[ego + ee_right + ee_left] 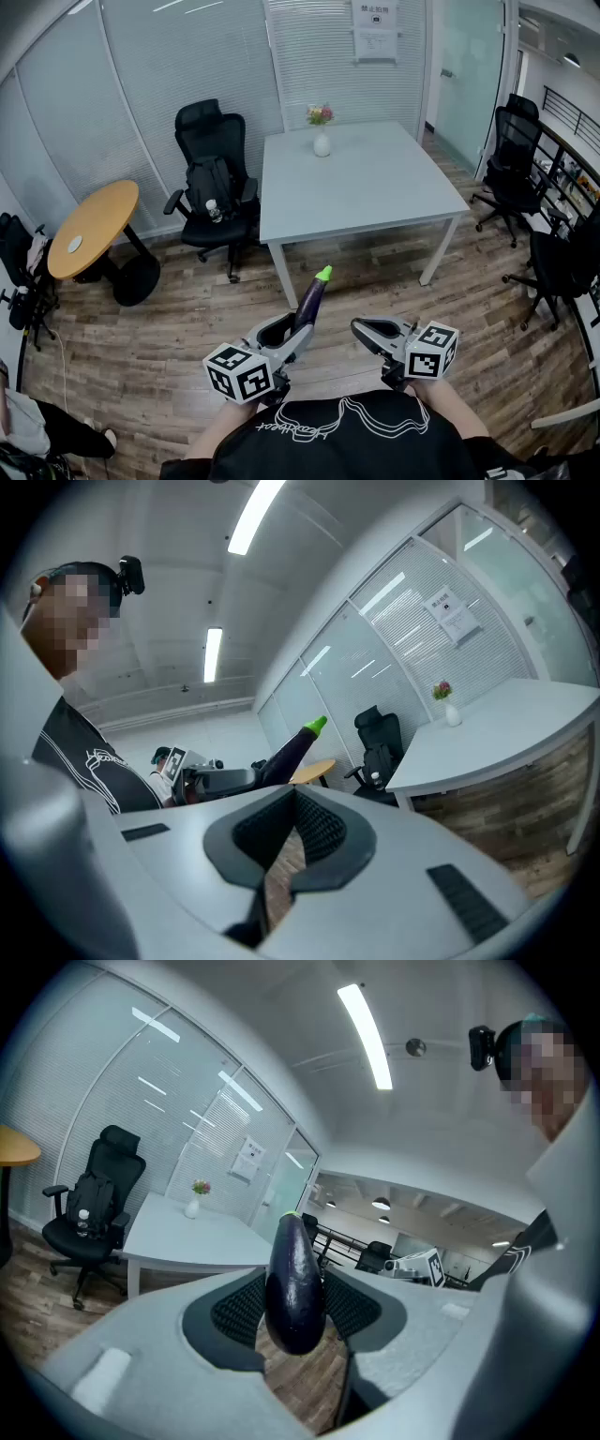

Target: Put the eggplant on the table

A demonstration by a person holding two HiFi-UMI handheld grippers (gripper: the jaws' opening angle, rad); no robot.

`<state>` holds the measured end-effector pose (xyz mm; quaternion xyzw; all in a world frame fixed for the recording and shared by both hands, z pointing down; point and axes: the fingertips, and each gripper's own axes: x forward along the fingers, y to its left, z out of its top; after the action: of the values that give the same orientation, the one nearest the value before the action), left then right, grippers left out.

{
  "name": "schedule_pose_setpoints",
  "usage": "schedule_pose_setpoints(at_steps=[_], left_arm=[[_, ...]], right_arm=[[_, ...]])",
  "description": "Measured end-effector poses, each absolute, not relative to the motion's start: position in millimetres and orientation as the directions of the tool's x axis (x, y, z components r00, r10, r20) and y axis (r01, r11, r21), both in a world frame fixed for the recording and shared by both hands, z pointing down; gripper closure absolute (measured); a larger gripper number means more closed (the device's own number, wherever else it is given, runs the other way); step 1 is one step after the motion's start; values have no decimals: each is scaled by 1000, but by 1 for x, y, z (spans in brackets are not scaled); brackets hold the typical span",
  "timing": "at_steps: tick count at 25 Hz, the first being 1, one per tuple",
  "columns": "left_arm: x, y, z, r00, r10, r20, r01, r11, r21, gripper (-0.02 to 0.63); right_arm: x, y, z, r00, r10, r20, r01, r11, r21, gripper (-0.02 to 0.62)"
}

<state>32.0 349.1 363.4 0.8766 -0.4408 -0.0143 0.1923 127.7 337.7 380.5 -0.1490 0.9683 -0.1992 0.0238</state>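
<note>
A dark purple eggplant (311, 298) with a green stem end sticks up and forward from my left gripper (291, 328), which is shut on its thick lower part. In the left gripper view the eggplant (295, 1283) stands upright between the two ribbed pads of the left gripper (295, 1309), in the air above the wooden floor. My right gripper (361, 328) hovers just right of it, shut and holding nothing; its own view shows the right gripper (292, 799) with its pads meeting and the eggplant (291, 747) off to the left. The pale grey table (356, 187) stands ahead, a short way off.
A small vase of flowers (322, 131) sits at the table's far edge. A black office chair (211, 178) with a bag stands left of the table, and a round wooden table (89, 225) further left. More black chairs (520, 155) line the right side. A seated person (28, 431) is at lower left.
</note>
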Motion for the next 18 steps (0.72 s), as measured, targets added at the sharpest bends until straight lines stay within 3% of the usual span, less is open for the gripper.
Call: schedule_pose_setpoints(at_steps=[12,18], left_arm=[[64,348,364,637,-755,153,-753,-568,334,403],[63,336,373,645,-746,162,-744,-567,354,403]], right_arm=[[158,332,373,-942,-329,-62,-265,846,-462,588],[157,319,385,-934,-357,-18,-309,832,-460,588]])
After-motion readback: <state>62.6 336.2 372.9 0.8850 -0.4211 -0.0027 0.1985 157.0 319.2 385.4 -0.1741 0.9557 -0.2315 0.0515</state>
